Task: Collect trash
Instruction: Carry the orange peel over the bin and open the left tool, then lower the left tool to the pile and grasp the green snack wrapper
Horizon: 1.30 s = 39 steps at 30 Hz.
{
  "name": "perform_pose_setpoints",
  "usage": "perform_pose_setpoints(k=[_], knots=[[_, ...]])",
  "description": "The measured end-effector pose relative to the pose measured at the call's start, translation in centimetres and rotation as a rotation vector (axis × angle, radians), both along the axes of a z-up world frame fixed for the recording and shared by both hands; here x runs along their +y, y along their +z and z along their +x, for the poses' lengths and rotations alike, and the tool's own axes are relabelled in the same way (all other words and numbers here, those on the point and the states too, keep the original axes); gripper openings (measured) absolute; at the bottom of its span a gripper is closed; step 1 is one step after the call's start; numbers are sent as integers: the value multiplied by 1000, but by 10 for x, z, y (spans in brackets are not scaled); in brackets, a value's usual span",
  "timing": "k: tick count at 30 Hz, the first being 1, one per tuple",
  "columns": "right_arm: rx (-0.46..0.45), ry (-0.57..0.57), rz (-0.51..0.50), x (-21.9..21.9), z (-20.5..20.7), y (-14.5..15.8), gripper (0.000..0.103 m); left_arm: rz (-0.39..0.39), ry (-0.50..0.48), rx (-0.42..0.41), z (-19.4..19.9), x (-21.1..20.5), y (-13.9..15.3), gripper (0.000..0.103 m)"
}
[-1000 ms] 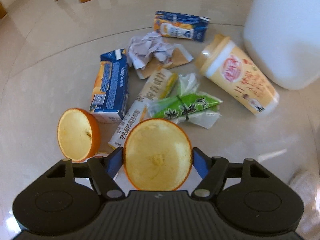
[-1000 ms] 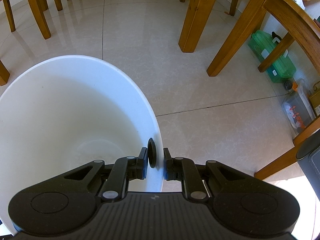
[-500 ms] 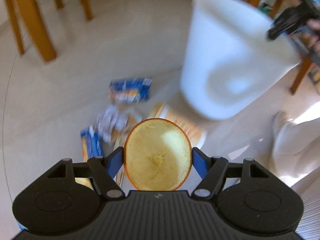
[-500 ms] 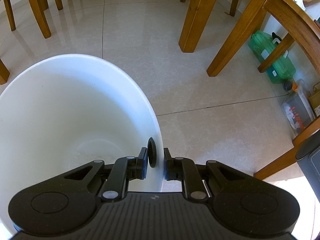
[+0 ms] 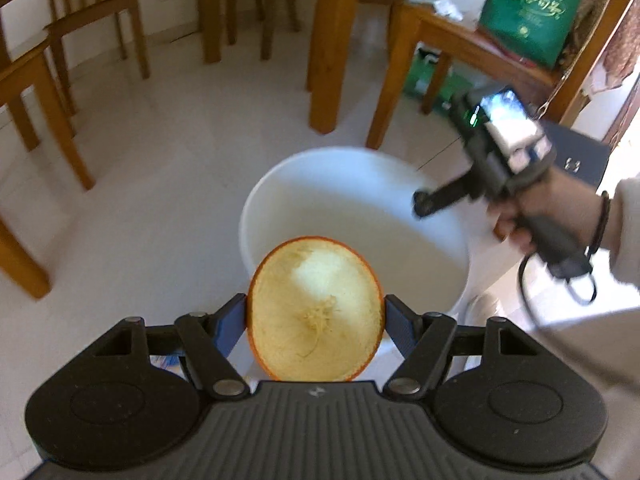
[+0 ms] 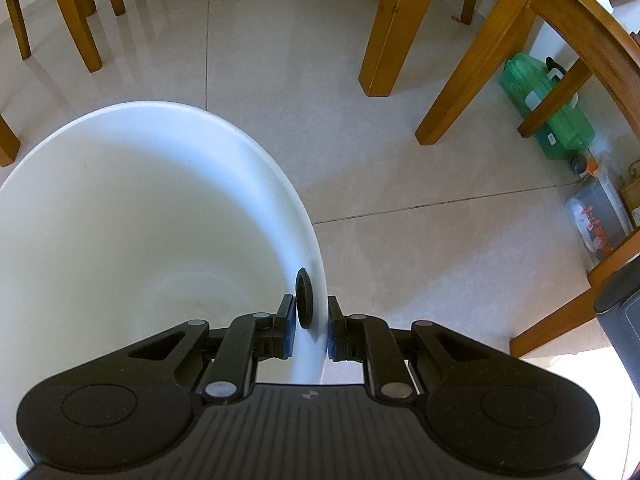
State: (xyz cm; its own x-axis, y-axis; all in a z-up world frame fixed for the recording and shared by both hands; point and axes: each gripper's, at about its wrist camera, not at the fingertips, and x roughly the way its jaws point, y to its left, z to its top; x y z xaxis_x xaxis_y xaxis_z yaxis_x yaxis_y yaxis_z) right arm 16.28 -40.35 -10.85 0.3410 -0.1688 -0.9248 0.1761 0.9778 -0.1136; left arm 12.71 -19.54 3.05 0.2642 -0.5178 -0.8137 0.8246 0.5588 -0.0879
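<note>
The left gripper (image 5: 316,316) was clamped on a hollow orange peel half (image 5: 315,312), one finger on each side of its rim, the pale inside facing the camera. The peel hung at the near edge of the white bin (image 5: 352,184), partly over the mouth and partly over the near wall. The right gripper (image 6: 312,326) pinched the bin's rim, one finger inside the wall and one outside, with a small black knob (image 6: 303,300) on the bin's inner wall just beside the inner finger. The main risk, as I judged it, was letting go too soon: from where it hung above the bin, the peel could strike the near rim and tip out onto the tiled floor (image 6: 400,240) instead of dropping inside. The peel was a thin, springy shell held only at its edges, so it could also buckle or slip sideways out of the fingers before it was well over the bin. A knock on the rim could jolt the light, apparently empty bin, which the right gripper steadied by one thin wall only.
</note>
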Motion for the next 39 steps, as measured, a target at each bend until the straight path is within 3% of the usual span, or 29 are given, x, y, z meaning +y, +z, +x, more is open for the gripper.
perform_pose_setpoints(k=[4, 7, 12, 24, 30, 35, 39], knots=[[-1, 1, -3, 1, 0, -1, 17, -13, -18, 3, 5, -25, -2, 74], [-2, -5, 7, 1, -1, -1, 17, -42, -27, 18, 7, -32, -2, 88], [-3, -3, -2, 2, 0, -1, 17, -70, -18, 8, 6, -24, 2, 97], [-4, -4, 0, 4, 0, -1, 17, -19, 22, -58, 4, -4, -10, 100], [-4, -4, -1, 4, 0, -1, 18, -32, 23, -112, -6, 12, -22, 100], [-5, -2, -3, 5, 0, -1, 18, 11, 59, -86, -5, 31, -42, 100], [-5, 0, -5, 6, 2, 0, 18, 23, 158, -49, -4, 60, -65, 100]])
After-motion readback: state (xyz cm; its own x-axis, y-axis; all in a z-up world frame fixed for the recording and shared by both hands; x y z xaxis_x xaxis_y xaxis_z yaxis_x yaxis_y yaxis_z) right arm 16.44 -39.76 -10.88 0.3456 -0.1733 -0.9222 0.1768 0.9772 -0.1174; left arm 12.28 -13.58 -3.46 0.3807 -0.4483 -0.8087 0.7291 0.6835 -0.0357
